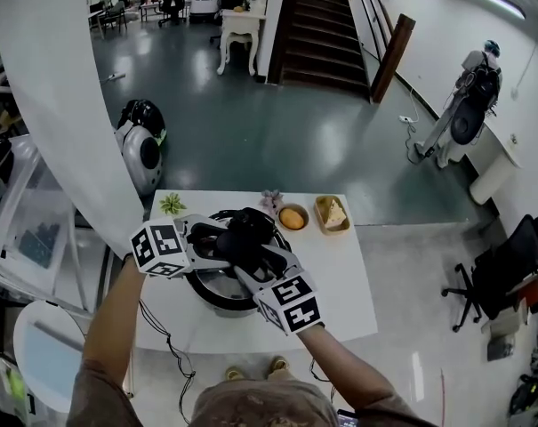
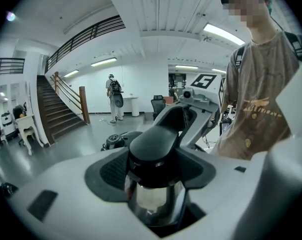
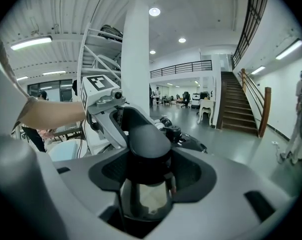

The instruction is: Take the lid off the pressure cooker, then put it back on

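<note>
The pressure cooker's pot (image 1: pixel 217 294) stands on the white table (image 1: pixel 340 292), near its front left. Its black lid (image 1: pixel 246 229) hangs over the pot's far side, carried by both grippers. My left gripper (image 1: pixel 217 243) comes in from the left and my right gripper (image 1: pixel 261 261) from the near right. In the left gripper view the pads (image 2: pixel 111 171) are shut on a black lid handle (image 2: pixel 153 149) with shiny steel below it, and the right gripper (image 2: pixel 190 109) shows beyond. In the right gripper view the jaws clamp the opposite black handle (image 3: pixel 148 139), with the left gripper (image 3: pixel 108 114) behind.
At the table's far edge sit a green plant piece (image 1: pixel 172 205), a small pink thing (image 1: pixel 271 198), an orange-filled bowl (image 1: pixel 293 217) and a wooden tray of bread (image 1: pixel 332 213). A thick white pillar (image 1: pixel 64 105) rises at the left. A round white stool (image 1: pixel 42 354) stands near the front left.
</note>
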The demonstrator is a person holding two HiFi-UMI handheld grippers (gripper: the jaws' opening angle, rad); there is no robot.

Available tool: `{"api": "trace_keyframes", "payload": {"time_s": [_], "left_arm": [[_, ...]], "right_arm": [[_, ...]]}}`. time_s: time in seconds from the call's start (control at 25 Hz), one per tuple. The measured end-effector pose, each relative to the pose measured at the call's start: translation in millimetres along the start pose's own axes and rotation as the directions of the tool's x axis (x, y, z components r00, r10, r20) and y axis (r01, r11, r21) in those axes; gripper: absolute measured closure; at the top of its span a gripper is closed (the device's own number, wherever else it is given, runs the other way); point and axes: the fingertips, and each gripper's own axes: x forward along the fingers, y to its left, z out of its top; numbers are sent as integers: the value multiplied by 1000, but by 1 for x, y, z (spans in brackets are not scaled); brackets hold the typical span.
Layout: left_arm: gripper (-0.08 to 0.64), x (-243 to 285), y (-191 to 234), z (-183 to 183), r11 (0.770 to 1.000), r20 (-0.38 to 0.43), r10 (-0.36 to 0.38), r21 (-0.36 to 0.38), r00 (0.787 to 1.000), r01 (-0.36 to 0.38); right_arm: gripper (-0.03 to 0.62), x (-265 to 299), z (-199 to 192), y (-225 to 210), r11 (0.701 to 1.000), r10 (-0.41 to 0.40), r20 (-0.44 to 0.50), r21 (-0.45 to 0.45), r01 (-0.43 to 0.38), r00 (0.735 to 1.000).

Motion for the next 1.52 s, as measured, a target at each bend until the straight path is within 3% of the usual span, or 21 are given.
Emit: {"api": "trace_keyframes", "payload": {"time_s": [0.36,0.88,1.08,1.52], "left_arm": [[276,4,10,-4,1000,-18,-3,22,1000,3],[273,10,18,-24,1000,-42,-10,-9,999,9],[273,10,22,-28,999,5,-8,-39,1000,8],[256,10,22,-26,999,11,28,-31,1000,-28]], "right_arm": [[342,8,-3,-7,1000,-9,-21,15,9,1000],[342,26,-15,-10,1000,-4,-74,17,5,997],[342,31,-15,-10,1000,17,-50,5,-17,999],[347,28,-17,-11,1000,15,-5,-1,-15,1000]]}}
